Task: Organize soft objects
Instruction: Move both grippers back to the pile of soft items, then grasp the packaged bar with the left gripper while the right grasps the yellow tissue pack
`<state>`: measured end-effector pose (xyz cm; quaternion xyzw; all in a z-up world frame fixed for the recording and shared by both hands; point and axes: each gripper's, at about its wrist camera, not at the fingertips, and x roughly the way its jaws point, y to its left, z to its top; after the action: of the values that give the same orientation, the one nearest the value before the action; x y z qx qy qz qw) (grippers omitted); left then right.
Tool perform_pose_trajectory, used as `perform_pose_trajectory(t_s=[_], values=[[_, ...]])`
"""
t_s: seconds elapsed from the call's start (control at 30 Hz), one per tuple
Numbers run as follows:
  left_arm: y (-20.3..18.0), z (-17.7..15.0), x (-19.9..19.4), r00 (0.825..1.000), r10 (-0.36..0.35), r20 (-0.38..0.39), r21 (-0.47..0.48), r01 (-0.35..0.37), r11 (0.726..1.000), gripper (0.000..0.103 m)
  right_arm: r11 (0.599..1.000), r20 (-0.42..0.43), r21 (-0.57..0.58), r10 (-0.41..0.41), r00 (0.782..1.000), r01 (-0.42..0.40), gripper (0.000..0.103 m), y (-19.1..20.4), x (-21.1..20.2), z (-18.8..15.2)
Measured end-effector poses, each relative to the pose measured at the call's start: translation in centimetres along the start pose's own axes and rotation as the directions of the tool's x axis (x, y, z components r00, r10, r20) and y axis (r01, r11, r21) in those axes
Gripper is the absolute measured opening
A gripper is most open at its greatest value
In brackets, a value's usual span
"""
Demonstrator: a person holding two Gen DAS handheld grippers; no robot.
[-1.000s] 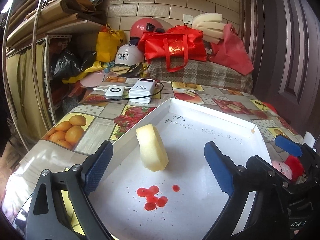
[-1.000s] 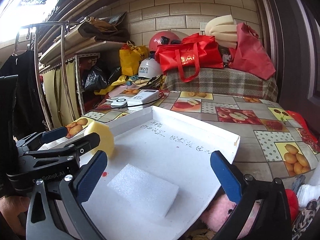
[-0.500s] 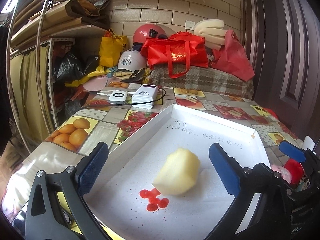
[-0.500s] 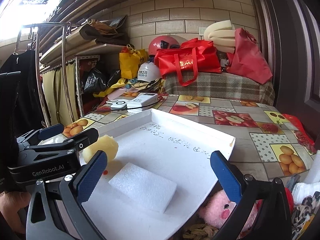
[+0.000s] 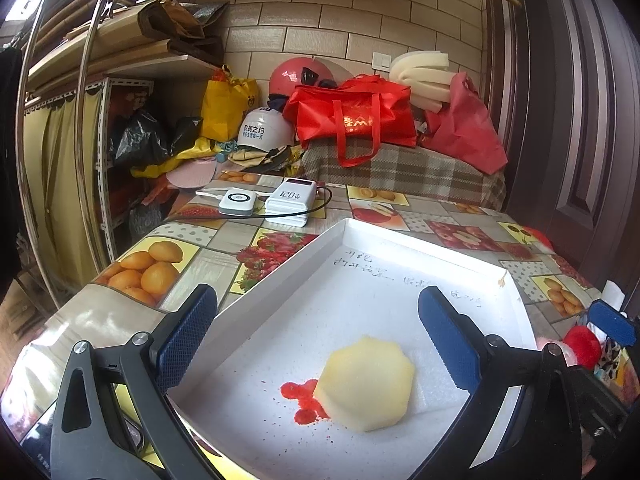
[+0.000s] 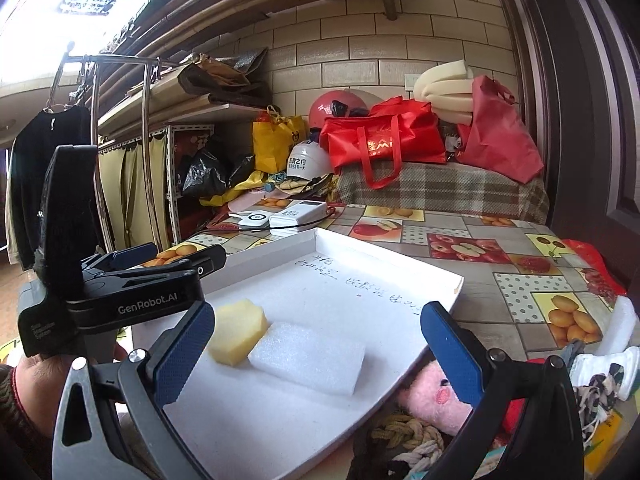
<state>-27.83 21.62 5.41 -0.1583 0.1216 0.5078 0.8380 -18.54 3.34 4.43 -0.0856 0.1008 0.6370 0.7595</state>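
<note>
A pale yellow foam piece (image 5: 366, 384) lies flat in the white tray (image 5: 360, 232), beside red stains (image 5: 298, 398). It also shows in the right wrist view (image 6: 238, 330), touching a white foam block (image 6: 310, 356). My left gripper (image 5: 316, 338) is open and empty above the tray, the yellow foam below between its fingers. My right gripper (image 6: 316, 354) is open and empty over the white block. A pink plush toy (image 6: 436, 394) and rope (image 6: 400, 438) lie by the tray's near right edge.
Two white power banks (image 5: 288, 202) with a cable lie beyond the tray on the fruit-print tablecloth (image 5: 160, 268). Red bags (image 5: 356, 118), helmets (image 5: 266, 132) and foam rolls (image 5: 420, 78) crowd the back. A metal rack (image 5: 88, 120) stands left. Small soft items (image 6: 604, 360) lie at right.
The yellow foam piece has tipped from standing on edge to lying flat in the tray. My left gripper has pulled back and up. The right gripper stays open.
</note>
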Motion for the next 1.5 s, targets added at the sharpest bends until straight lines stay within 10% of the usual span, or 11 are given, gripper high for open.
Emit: perform_pose_trajectory(t_s=[0.43,0.67,0.83,1.03,1.1,1.27,1.5], values=[[-1.0,-0.1,-0.5,0.999,-0.034,0.029,0.060,0.032,0.998,0.102,0.972,0.128,0.132,-0.213,0.969,0.196,0.103,-8.3,-9.6,-0.8],[-1.1,-0.2,-0.5,0.999,-0.039,0.029,0.051,0.037,0.998,0.102,0.854,0.270,0.520,-0.194,0.943,0.026,0.103,-20.0,-21.7,-0.9],[-1.1,-0.2,-0.5,0.998,-0.046,0.030,0.051,0.044,0.998,0.102,0.790,0.236,0.442,-0.560,0.794,0.425,0.103,-22.6,-32.2,0.6],[-1.3,-0.4,-1.0,0.994,-0.097,0.047,0.062,0.094,0.994,0.102,0.779,0.337,0.442,-0.604,0.722,0.445,0.103,-21.6,-37.8,1.6],[-1.8,-0.5,-1.5,0.987,-0.153,0.049,0.069,0.149,0.986,0.102,0.790,0.318,0.425,-0.588,0.744,0.442,0.103,-21.5,-36.3,1.5],[-5.4,-1.6,-4.3,0.920,-0.391,0.005,0.125,0.387,0.913,0.102,0.863,0.085,0.288,-0.454,0.887,0.414,0.103,-22.0,-27.0,0.0],[-16.3,-4.7,-5.8,0.810,-0.505,-0.298,0.331,0.583,0.742,0.102,0.963,-0.324,0.034,-0.241,0.915,0.266,0.103,-19.7,-14.4,-3.7]])
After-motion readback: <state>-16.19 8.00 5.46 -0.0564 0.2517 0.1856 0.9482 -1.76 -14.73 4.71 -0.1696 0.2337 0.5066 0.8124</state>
